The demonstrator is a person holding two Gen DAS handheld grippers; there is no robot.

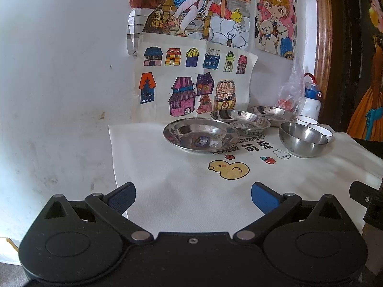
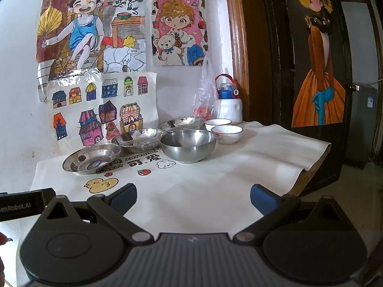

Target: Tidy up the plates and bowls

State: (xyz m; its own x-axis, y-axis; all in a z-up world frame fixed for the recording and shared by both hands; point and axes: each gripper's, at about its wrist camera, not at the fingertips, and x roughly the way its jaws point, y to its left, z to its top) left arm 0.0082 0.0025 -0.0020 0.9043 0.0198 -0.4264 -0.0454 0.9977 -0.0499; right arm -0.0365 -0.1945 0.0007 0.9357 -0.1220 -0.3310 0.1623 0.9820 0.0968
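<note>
Beyond right hand-held gripper [image 2: 193, 199]: steel bowl [image 2: 188, 145], apart.

Glossy steel plates [image 2: 92, 158]; glazed white bowls [image 2: 227, 134]; matt cloth [image 2: 215, 186]; varnished wood frame [image 2: 237, 47].

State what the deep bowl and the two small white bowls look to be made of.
Deep bowl: likely stainless steel, brushed inside, with a mirror-like sheen outside. Two small white bowls: probably glazed ceramic, glossy opaque white with dark rims; melamine can't be excluded.
</note>
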